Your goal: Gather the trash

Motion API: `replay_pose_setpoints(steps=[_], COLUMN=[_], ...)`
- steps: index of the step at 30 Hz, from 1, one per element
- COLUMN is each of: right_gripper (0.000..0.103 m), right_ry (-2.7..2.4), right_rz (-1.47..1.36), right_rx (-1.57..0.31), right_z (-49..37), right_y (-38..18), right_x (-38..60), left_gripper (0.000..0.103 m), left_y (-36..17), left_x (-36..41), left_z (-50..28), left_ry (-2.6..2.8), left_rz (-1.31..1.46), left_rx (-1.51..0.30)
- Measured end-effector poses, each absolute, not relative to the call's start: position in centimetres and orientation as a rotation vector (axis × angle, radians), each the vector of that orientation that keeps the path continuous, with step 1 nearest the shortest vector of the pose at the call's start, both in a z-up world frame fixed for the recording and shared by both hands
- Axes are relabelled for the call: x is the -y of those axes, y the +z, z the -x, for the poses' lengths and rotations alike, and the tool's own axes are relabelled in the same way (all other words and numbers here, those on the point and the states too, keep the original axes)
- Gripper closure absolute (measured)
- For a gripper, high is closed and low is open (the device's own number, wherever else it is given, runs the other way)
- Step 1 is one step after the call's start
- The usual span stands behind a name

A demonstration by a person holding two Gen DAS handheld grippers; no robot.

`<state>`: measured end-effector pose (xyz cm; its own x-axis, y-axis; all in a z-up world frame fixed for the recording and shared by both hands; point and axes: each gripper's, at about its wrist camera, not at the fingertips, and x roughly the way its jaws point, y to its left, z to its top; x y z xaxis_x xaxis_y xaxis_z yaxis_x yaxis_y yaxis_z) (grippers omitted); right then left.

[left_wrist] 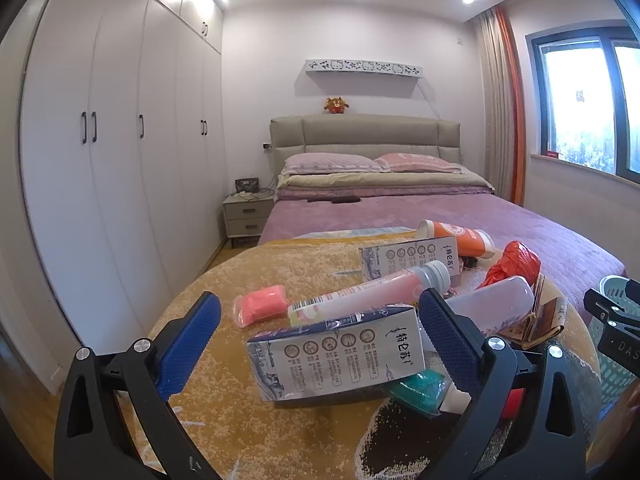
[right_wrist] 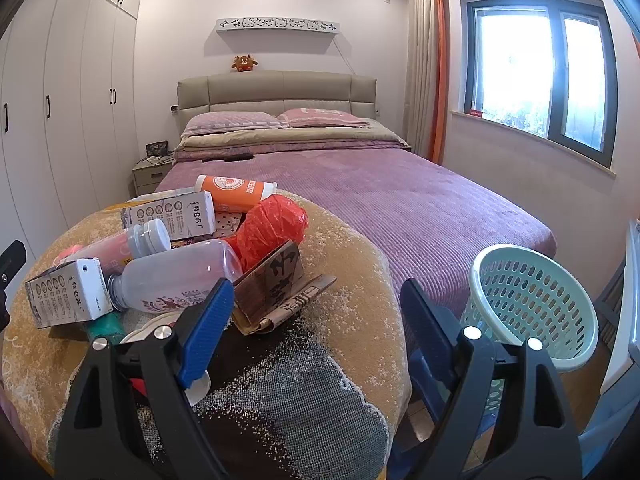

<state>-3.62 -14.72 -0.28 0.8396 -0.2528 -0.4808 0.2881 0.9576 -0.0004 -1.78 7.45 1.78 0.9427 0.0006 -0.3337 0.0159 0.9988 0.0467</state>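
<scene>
Trash pile sits on the yellow blanket [left_wrist: 280,268] spread over the foot of the bed [right_wrist: 400,200], toward its right edge. Nearest item: a white milk carton [left_wrist: 336,354] lying on its side, with a teal wrapper [left_wrist: 420,390] tucked under its right end. Just behind it lies a pink bottle with a white cap [left_wrist: 372,294], tilted, cap to the right. A pink packet [left_wrist: 260,304] rests alone to the left of the pile. A second milk carton [left_wrist: 408,258] stands farther back, with an orange bottle [left_wrist: 456,236] lying behind it. A clear plastic bottle [right_wrist: 180,276] lies on its side beside a crumpled red plastic bag [right_wrist: 272,224]; a folded brown paper wrapper [right_wrist: 276,292] touches the bottle's right side, near the blanket's right edge.

My left gripper [left_wrist: 320,328] is wide open, holding nothing; its blue pads flank the near carton, left pad well clear, right pad close to the carton's right end. Contact there: cannot tell.

My right gripper [right_wrist: 316,316] is also wide open and empty, over the blanket's right edge; left pad just beside the paper wrapper.

A pale green perforated basket [right_wrist: 536,304] stands off the bed's right side, tilted toward me, near the right gripper.
</scene>
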Motion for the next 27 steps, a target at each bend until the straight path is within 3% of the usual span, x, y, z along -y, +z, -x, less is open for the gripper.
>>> replay_pose_setpoints(steps=[13, 15, 20, 21, 25, 27], right_gripper=[0.023, 0.029, 0.064, 0.066, 0.066, 0.057], right_ry=[-0.273, -0.261, -0.191, -0.173, -0.106, -0.064], right_rz=[-0.080, -0.084, -0.094, -0.096, -0.098, -0.117], right_rx=[-0.490, -0.488, -0.513, -0.521, -0.567, -0.618], right_z=[3.9, 4.0, 3.9, 3.9, 3.6, 3.1], right_y=[-0.2, 0.0, 0.2, 0.2, -0.6, -1.3], right_x=[14.7, 14.6, 13.8, 13.6, 12.4, 11.9], left_gripper=[0.007, 0.007, 0.007, 0.007, 0.009, 0.015], left_y=[1.5, 1.6, 1.4, 1.3, 0.5, -0.3], left_x=[-9.5, -10.4, -12.6, -13.0, -14.3, -14.2], left_z=[1.8, 1.4, -1.0, -1.9, -5.3, -6.1], left_ry=[-0.062, -0.085, -0.150, -0.165, -0.184, -0.224], left_rz=[-0.112, -0.136, -0.149, -0.139, -0.096, -0.067], left_rx=[-0.367, -0.392, -0.476, -0.508, -0.625, -0.672])
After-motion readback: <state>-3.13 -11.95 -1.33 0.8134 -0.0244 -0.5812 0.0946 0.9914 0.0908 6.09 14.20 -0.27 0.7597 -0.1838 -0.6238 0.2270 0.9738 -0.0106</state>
